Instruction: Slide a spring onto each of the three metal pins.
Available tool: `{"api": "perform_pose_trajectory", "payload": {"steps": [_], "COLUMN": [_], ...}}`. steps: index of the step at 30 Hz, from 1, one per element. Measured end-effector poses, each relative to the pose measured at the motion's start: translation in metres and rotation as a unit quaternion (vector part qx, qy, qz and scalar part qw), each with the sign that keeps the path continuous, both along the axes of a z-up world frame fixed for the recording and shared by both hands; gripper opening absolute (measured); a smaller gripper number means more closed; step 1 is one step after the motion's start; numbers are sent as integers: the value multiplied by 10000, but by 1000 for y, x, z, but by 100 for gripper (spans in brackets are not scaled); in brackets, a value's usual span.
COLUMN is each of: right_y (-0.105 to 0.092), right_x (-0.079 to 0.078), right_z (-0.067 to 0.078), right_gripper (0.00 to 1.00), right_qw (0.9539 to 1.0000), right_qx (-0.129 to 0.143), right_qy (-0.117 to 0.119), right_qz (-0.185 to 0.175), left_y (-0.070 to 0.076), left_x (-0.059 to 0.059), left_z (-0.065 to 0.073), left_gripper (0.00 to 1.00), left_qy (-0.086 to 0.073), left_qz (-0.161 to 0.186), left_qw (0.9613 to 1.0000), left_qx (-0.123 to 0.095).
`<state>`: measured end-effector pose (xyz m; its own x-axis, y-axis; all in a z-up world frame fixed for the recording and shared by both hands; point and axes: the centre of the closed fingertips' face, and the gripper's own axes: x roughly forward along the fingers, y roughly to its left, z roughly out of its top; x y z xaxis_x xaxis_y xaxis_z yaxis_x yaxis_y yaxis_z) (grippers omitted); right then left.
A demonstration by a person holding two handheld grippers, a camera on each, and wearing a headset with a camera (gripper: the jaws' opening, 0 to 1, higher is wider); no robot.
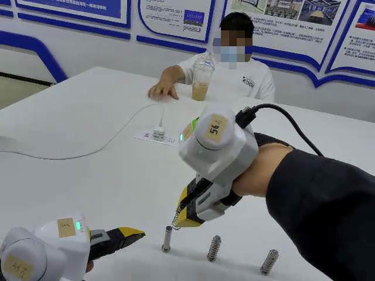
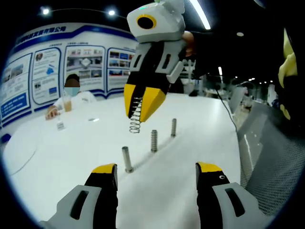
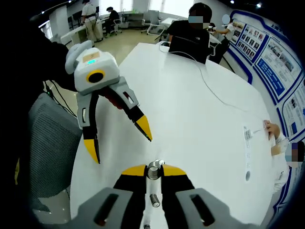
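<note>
Your L gripper (image 1: 133,234) sits low at the left, jaws spread wide, nothing in them. Just right of its tips a bare pin (image 1: 167,239) stands up on the white table (image 1: 88,193). Your R gripper (image 1: 180,221) hangs over that pin, jaws pinching the top of a spring (image 1: 175,222). The spring's low end is near the pin top but not touching. Right of that stand 2 more pins, each w/ a spring on it: the middle pin (image 1: 214,248) and the far-right pin (image 1: 269,261).
</note>
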<state>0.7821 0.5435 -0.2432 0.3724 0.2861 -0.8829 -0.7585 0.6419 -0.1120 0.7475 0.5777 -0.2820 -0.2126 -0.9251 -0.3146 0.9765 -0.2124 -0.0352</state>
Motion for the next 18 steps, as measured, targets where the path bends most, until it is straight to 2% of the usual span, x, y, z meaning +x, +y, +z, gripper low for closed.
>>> {"api": "perform_pose_trajectory", "payload": {"steps": [8, 18], "right_y": [-1, -5], "right_x": [9, 11], "right_z": [-12, -25], "right_gripper": [12, 12], "right_qw": [9999, 9995], "right_qx": [67, 67], "right_qy": [107, 272], "right_qz": [-61, -142], "left_y": [1, 1], "left_x": [2, 1], "left_z": [-3, -6], "left_gripper": [71, 72], "left_qy": [51, 80], "left_qz": [66, 69], "left_qw": [10000, 9999], "left_qx": [39, 79]}}
